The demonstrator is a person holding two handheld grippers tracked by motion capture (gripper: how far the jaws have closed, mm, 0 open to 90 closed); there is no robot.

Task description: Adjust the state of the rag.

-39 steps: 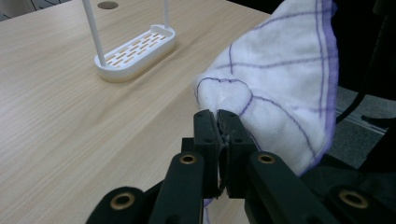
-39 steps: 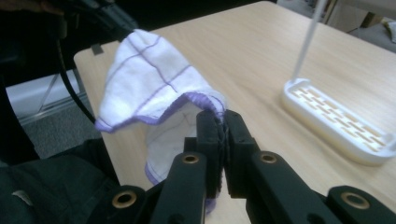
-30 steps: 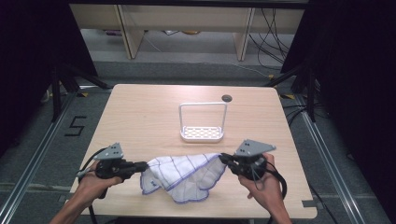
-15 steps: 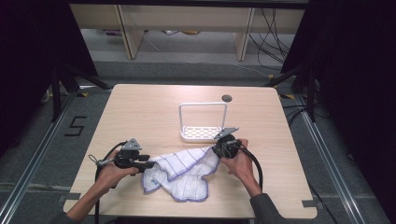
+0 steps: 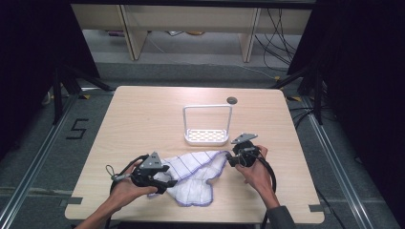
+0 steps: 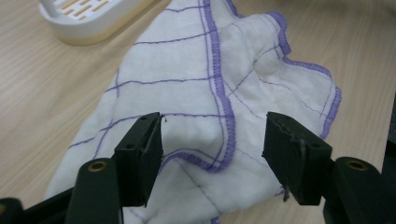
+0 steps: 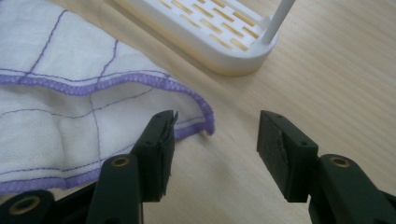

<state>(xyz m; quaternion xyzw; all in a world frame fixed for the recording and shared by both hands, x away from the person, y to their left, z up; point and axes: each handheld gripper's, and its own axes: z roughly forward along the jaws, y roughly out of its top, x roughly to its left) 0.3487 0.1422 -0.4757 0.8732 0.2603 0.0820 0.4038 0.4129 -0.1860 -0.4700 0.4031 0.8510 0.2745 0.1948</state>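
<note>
Left claw just opened; cloth near edge cut off.

White cloth with purple grid lines and a purple stitched hem, lying crumpled and partly folded over itself on the table, lower centre of the high view. One corner reaches right, toward centre frame. In the left gripper view it humps up mid-frame, a hemmed fold running down its middle. In the right gripper view it fills the left half, lying flat, hem edge curving round near centre.
</note>
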